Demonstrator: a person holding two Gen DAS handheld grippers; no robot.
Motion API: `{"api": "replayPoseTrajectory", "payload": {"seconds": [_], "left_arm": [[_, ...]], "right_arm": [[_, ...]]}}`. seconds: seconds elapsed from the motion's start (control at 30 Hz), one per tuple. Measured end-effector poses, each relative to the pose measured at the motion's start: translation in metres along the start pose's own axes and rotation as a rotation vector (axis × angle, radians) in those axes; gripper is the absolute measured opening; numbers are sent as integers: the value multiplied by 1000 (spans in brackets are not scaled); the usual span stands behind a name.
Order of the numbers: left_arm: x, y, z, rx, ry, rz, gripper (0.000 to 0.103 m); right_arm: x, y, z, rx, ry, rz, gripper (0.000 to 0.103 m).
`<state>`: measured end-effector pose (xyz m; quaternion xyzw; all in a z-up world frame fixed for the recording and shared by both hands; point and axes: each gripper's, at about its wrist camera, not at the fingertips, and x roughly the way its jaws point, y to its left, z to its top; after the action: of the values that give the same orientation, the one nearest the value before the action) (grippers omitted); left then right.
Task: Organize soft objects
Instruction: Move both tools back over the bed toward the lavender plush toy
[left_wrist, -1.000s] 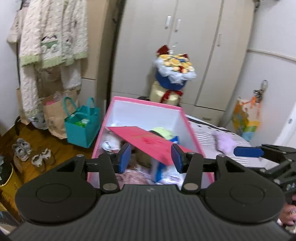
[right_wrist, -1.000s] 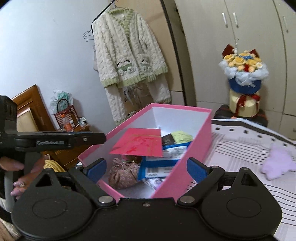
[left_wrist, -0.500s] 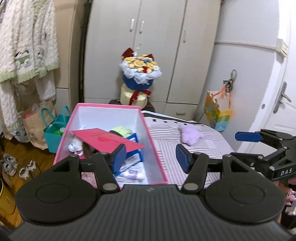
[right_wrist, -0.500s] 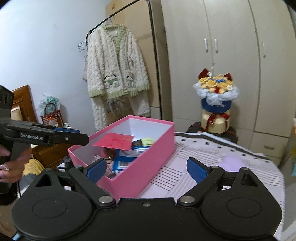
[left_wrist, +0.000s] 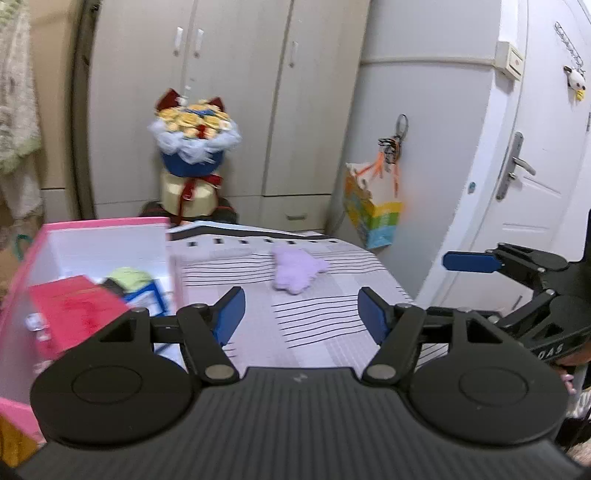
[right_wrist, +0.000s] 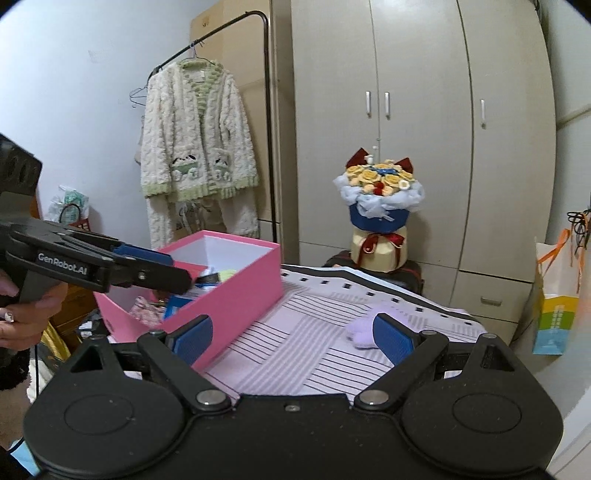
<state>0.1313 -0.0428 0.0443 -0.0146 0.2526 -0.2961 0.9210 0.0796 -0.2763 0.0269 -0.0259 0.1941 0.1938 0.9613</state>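
The left gripper (left_wrist: 299, 314) hangs above the striped cloth (left_wrist: 314, 332) with its jaws spread and nothing between them; the purple toy (left_wrist: 297, 268) lies ahead on the cloth, right of the pink box (left_wrist: 107, 225). In the right view, the right gripper (right_wrist: 293, 338) is spread and empty too, its right finger overlapping the toy (right_wrist: 360, 330); the box (right_wrist: 240, 291) stands left.

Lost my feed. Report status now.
Left tongs open, empty. Right tongs open, empty. Purple plush toy lying loose on striped bed, beside pink box. Nothing blocking it.
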Motion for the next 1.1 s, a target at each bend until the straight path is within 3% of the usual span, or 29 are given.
{"api": "replayPoseTrajectory", "payload": {"seconds": [0.2, 0.33, 0.47, 0.53, 0.6, 0.7, 0.8, 1.0, 1.1], "left_arm": [[63, -8, 5, -30, -4, -22, 67], [107, -7, 3, -45, -43, 77, 67], [150, 2, 7, -121, -27, 109, 67], [166, 6, 10, -166, -38, 136, 66], [180, 10, 13, -205, -22, 131, 65], [200, 16, 16, -266, 22, 94, 65], [220, 22, 13, -322, 62, 118, 65], [244, 34, -1, -436, 117, 133, 63], [248, 34, -5, -427, 116, 142, 63]], "right_arm": [[32, -36, -9, 39, 18, 20, 96], [64, -59, -18, 29, 34, 20, 96], [97, -84, -24, 3, 44, 13, 96], [117, -92, -26, -61, 105, 29, 96], [135, -98, -28, -98, 163, 50, 95], [153, -109, -27, -145, 147, 67, 95], [172, -120, -23, -176, 127, 93, 96], [213, -143, -18, -166, 143, 203, 102], [229, -149, -17, -139, 183, 213, 102]]}}
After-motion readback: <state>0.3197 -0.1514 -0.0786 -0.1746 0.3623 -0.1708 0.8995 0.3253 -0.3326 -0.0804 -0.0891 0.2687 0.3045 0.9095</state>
